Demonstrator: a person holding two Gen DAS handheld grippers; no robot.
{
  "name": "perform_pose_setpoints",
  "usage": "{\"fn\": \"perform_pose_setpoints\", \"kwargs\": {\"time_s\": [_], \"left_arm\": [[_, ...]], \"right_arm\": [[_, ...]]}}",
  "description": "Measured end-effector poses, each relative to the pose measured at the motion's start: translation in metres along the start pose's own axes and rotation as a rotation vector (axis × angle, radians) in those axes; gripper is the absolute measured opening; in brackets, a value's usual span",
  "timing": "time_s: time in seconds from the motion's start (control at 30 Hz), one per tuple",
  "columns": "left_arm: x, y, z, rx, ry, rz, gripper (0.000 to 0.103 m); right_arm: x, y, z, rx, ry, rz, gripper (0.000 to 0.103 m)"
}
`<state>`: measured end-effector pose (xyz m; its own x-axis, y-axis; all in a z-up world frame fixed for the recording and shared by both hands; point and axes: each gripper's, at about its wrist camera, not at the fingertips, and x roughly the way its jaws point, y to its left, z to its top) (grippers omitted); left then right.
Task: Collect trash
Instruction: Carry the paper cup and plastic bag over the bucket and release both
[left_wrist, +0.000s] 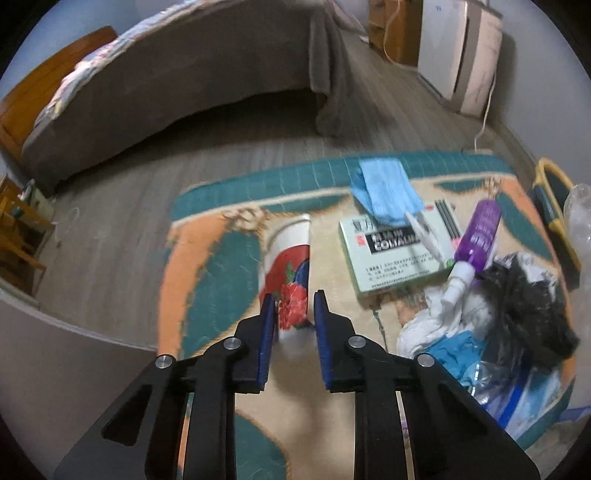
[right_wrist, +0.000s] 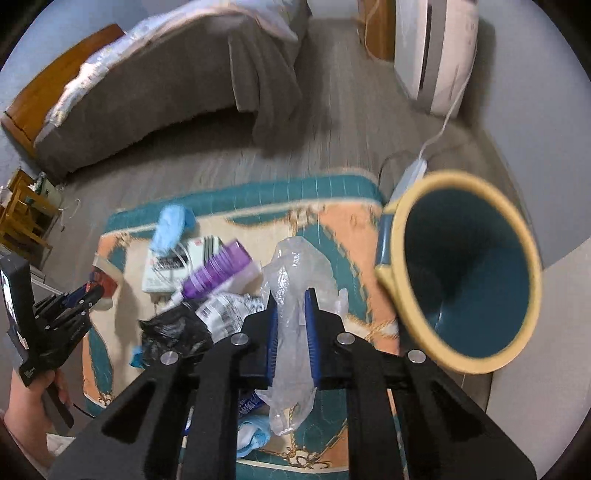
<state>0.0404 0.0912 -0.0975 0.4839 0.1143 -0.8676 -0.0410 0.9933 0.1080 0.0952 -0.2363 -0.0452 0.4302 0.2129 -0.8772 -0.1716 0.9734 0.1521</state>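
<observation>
The right gripper (right_wrist: 291, 317) is clenched on a crumpled clear plastic bag (right_wrist: 295, 280), which hangs limp between the blue pads and trails below them over the patterned teal-and-orange rug (right_wrist: 332, 229); the grip looks taken mid-length, probably so the film bunches instead of slipping out. Just to the right stands a teal bin with a cream rim (right_wrist: 461, 269), its mouth tipped toward the camera, a placement that seems meant to make dropping the bag in a short move.

The left gripper (left_wrist: 293, 314) is spread, with a paper cup printed with a red flower (left_wrist: 290, 273) lying on its side between the pads, its near end in the gap; whether either pad touches the cup I cannot tell; my guess is that it is lined up along the cup's length for a squeeze across the soft wall.

The rest of the trash waits on the rug to the right of the cup: a blue face mask (left_wrist: 386, 192) at the far edge, a flat pale green carton with dark lettering (left_wrist: 395, 254), a purple spray bottle with a white nozzle (left_wrist: 476, 240) lying across it, and a crumpled black plastic bag (left_wrist: 528, 302) nearer; the bin's rim shows at the far right.
</observation>
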Motion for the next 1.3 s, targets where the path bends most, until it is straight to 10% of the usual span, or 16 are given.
{"fn": "perform_pose_setpoints", "kwargs": {"time_s": [0.53, 1.3], "left_arm": [[-0.106, -0.129, 0.050, 0.118, -0.299, -0.200, 0.022], [-0.065, -0.305, 0.091, 0.312, -0.186, -0.449, 0.022]], "right_arm": [[-0.052, -0.051, 0.024, 0.048, -0.193, -0.027, 0.013], [-0.028, -0.186, 0.025, 0.280, -0.189, -0.043, 0.013]]}}
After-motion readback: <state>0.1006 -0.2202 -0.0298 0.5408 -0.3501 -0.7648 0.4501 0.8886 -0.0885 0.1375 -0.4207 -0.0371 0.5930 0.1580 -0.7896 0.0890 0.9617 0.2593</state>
